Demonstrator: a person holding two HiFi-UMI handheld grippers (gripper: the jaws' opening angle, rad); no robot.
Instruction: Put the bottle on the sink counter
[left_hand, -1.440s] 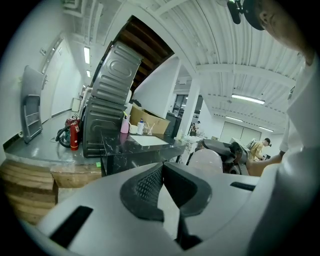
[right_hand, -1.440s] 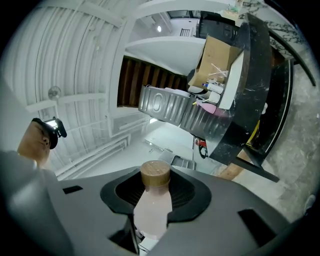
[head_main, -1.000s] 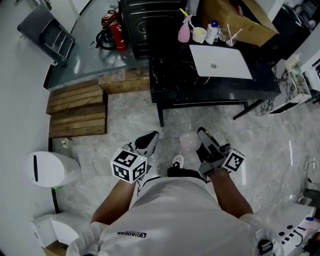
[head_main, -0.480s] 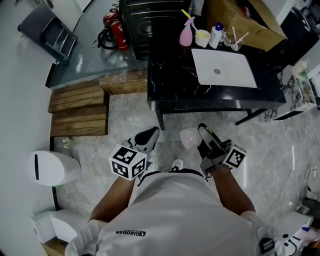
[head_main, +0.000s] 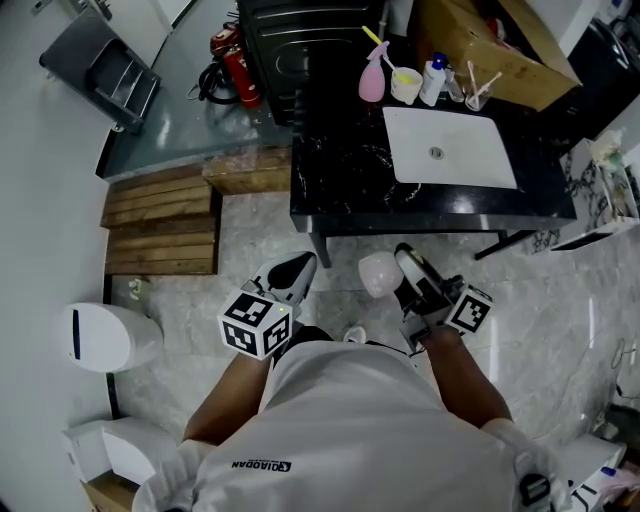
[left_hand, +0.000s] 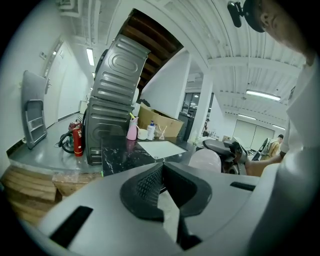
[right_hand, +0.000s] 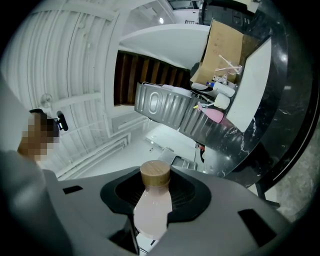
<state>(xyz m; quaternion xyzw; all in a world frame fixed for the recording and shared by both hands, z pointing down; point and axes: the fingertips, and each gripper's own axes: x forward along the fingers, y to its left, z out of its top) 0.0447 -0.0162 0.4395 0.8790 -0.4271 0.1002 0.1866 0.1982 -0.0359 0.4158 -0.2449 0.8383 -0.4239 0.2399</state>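
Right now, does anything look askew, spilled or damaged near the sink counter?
Nothing looks spilled or damaged. Only the open cardboard box behind the sink sits askew, crowding the counter at its back edge.

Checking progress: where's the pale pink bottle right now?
In the head view the pale pink wooden-capped bottle sits in the right tongs, over the floor just short of the black marble sink counter.
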